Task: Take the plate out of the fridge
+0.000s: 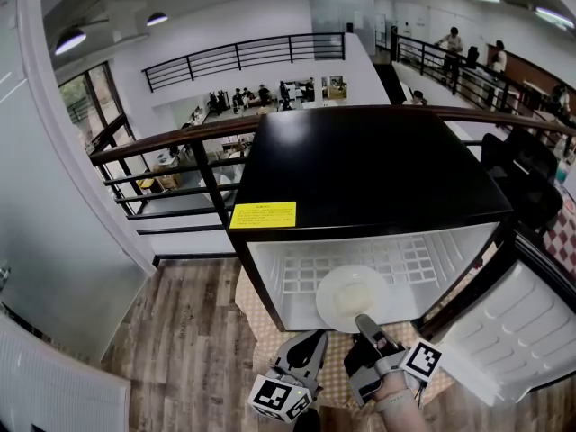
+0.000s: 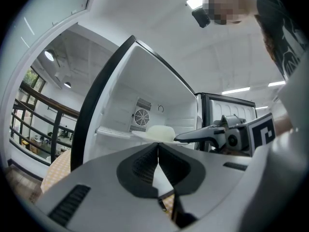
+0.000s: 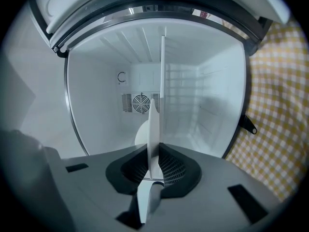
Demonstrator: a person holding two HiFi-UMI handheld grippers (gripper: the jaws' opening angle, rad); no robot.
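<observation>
The white plate lies on the wire shelf inside the open black mini fridge. My right gripper reaches in from the front and is shut on the plate's near rim. In the right gripper view the plate runs edge-on between the pads of the right gripper. My left gripper hangs just outside the fridge opening, left of the right one, shut and empty. From the left gripper I see the plate with the right gripper on its edge.
The fridge door stands swung open to the right. A yellow checked cloth lies under the fridge on the wooden floor. A railing runs behind the fridge. A fan grille sits on the fridge's back wall.
</observation>
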